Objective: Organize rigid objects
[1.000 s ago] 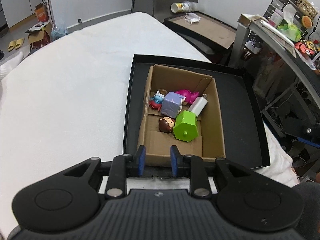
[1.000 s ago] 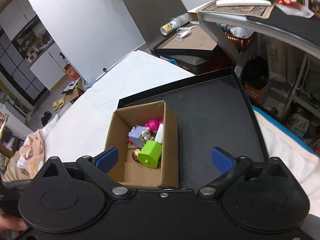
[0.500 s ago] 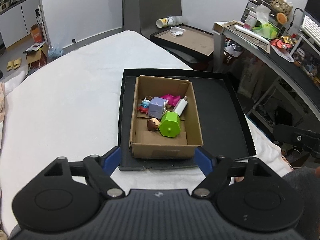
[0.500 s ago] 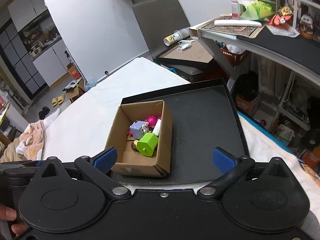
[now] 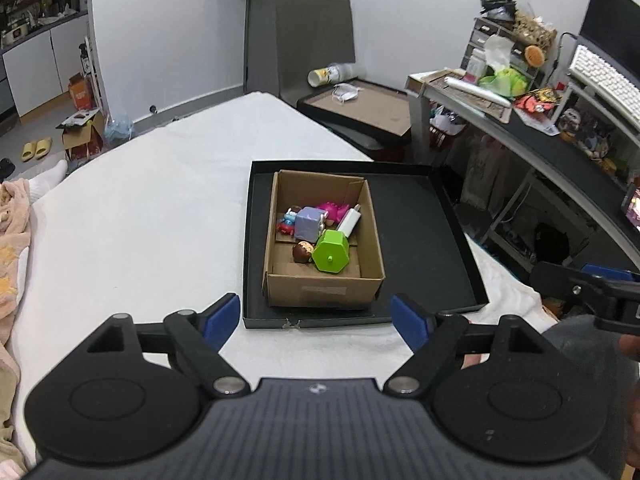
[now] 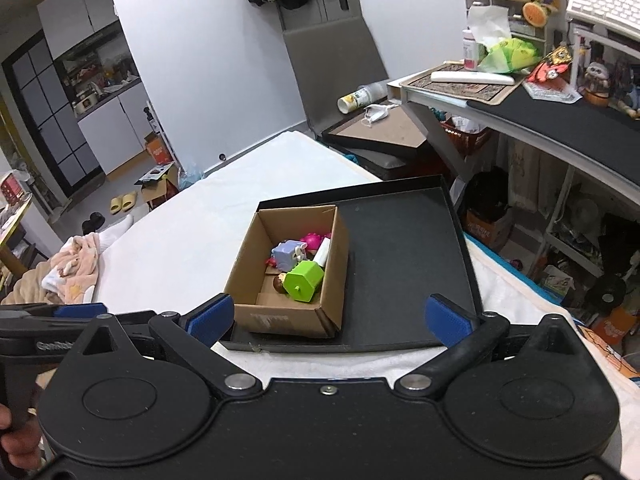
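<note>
A cardboard box [image 5: 372,220] stands in the left part of a shallow black tray [image 5: 432,232] on a white bed. The box holds a green hexagonal block [image 5: 331,257], a purple cube toy [image 5: 308,222], a white charger [image 5: 349,219], a pink toy [image 5: 334,209], a small brown-haired figure [image 5: 302,251] and a red-blue figure [image 5: 287,222]. My left gripper [image 5: 318,318] is open and empty, held back above the tray's near edge. My right gripper [image 6: 326,316] is open and empty, near the tray's front; the box [image 6: 244,264], tray [image 6: 400,248] and green block [image 6: 304,280] show there too.
The white bed surface [image 5: 152,208] spreads to the left, with a beige blanket [image 6: 68,264] at its left edge. A second framed tray [image 5: 360,108] with a cup and mask lies beyond the bed. A cluttered desk [image 5: 520,120] stands at the right.
Both grippers have pulled back and up from the box. My left gripper, nearly shut a second ago, has opened wide. The toys in the box have not moved.
</note>
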Motion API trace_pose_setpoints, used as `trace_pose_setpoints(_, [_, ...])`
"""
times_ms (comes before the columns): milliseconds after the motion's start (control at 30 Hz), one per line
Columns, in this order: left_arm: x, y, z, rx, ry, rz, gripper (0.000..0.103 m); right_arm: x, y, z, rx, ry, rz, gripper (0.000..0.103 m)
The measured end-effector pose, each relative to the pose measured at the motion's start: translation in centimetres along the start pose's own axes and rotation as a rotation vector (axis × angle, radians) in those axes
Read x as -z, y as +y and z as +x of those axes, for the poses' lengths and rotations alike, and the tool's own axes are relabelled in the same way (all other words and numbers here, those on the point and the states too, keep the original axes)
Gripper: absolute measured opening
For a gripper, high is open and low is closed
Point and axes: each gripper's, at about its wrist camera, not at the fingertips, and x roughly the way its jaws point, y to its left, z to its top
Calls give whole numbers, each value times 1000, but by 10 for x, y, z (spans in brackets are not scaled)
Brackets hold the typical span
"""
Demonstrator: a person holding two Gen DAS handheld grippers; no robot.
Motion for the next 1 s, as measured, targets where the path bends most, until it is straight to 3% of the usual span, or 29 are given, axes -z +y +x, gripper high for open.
trace_pose_setpoints(233, [14,-6,-26,17,-47,17,83,11,2,-26,46,-40,-4,103])
trace_pose_setpoints(333, [19,-8,-38,-13,-71,33,83,13,4,-36,64,-61,2,103])
trace_pose_setpoints(467, [27,-7,-55,24,-107,39,85,18,6,-47,78,-73,6,103])
trace_pose_setpoints(600, [38,-8,-62,15,-91,56,87,26,13,-58,53,-104,10,103])
trace_pose_setpoints(733, [44,-2,-70,-12,-101,40,88,32,25,-66,87,-111,-38,103])
trace_pose_setpoints(1000, [49,6,-89,-8,-142,21,90,38,39,-77,59,-113,-47,103])
